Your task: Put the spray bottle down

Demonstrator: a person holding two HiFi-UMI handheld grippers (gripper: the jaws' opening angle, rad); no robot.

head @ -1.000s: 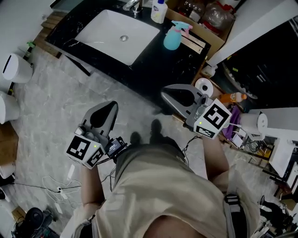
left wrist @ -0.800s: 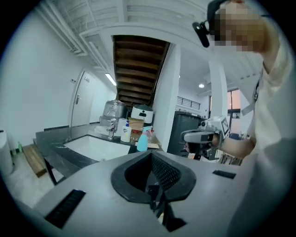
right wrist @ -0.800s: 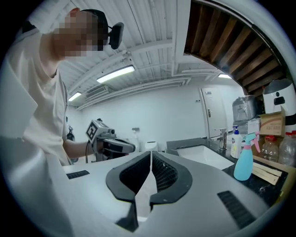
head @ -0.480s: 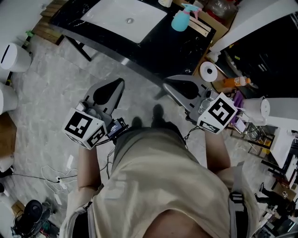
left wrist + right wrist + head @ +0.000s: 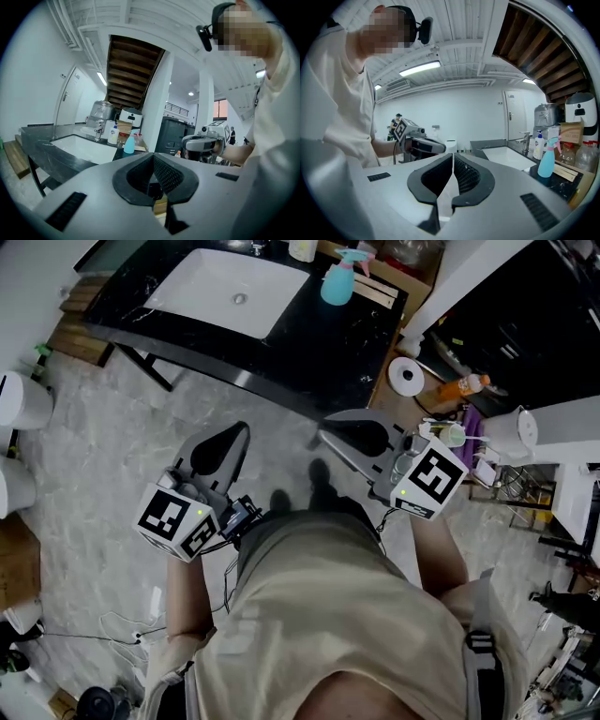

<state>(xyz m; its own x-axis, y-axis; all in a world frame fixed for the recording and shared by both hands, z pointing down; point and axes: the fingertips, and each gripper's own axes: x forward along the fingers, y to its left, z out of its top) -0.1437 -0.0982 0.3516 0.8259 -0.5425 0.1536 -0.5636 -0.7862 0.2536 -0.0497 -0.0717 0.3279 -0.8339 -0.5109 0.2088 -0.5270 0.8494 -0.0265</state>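
The blue spray bottle [image 5: 336,283] with a pink trigger stands upright on the black counter [image 5: 328,343], right of the white sink [image 5: 230,292]. It also shows far off in the left gripper view, spray bottle [image 5: 129,145], and in the right gripper view, spray bottle [image 5: 547,160]. Both grippers hang over the marble floor, well short of the counter. My left gripper [image 5: 236,430] is shut with nothing in it, its jaws meeting at the tip [image 5: 153,157]. My right gripper [image 5: 325,434] is shut and empty too [image 5: 453,155].
A white pump bottle [image 5: 302,249] stands behind the sink. Right of the counter are a paper roll [image 5: 407,377], an orange bottle [image 5: 461,386] and a white jug [image 5: 514,432]. White bins [image 5: 19,399] stand at the left; cables [image 5: 103,629] lie on the floor.
The counter and spray bottle have slid up and away in the head view. Both grippers have drifted across the floor, still shut; the bottle stays on the counter.
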